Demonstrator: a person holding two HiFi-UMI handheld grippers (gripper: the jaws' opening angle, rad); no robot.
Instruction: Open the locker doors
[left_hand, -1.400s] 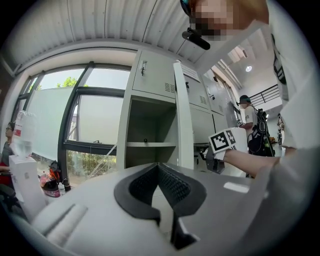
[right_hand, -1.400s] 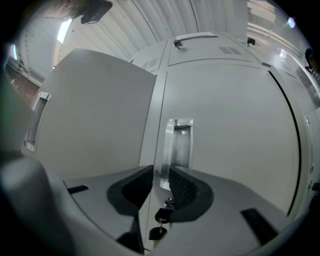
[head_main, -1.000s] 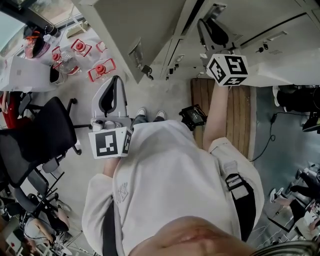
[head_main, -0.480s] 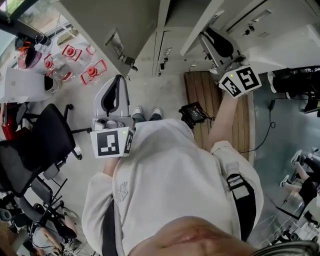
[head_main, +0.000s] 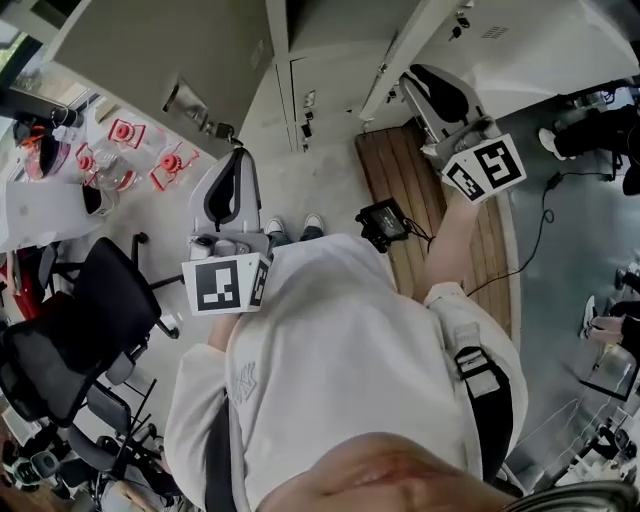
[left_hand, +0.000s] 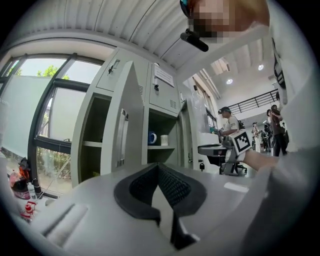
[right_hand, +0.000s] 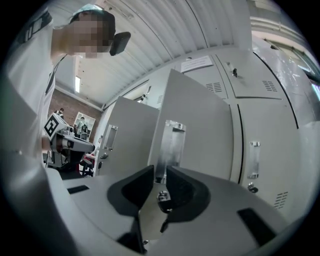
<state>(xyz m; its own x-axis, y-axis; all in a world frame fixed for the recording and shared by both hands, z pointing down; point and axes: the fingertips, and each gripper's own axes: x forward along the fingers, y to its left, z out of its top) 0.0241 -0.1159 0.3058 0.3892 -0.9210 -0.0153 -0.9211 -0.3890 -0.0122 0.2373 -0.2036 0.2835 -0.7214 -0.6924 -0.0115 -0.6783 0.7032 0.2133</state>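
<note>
1. The right hand-held gripper (right_hand: 160, 189) is raised at the far right. Its jaws are pinched to a narrow slot on the handle (right_hand: 169, 145) of an open locker door (right_hand: 200, 125).
2. The handle's lower end and a small lock knob (right_hand: 161, 196) sit between the 2 dark pads.
3. That gripped door stands swung out from the locker row toward the person. A wooden board (head_main: 400, 190) lies on the floor below it.
4. The left hand-held gripper (left_hand: 159, 172) is held lower and nearer, on the left. Its jaws are fully together, with nothing in them, and it touches nothing.
5. It points toward a second open door (left_hand: 124, 132) on the far left, also swung wide. That door's metal handle plate (head_main: 190, 105) shows in the head view.
6. Right of the second open door, a compartment stands open. Its shelf (left_hand: 159, 147) carries 1 blue mug (left_hand: 152, 137) and 1 white cup (left_hand: 164, 140) side by side.
7. Right of the gripped door, 2 doors are shut: a small upper door (right_hand: 255, 75) and a tall lower door (right_hand: 272, 145). The tall one has a vertical pull (right_hand: 254, 159) near its left edge.
8. A black office chair (head_main: 95, 300) is on the near left, well apart from both grippers.
9. Red-trimmed containers (head_main: 170, 165) lie on the far left, below the second open door.
</note>
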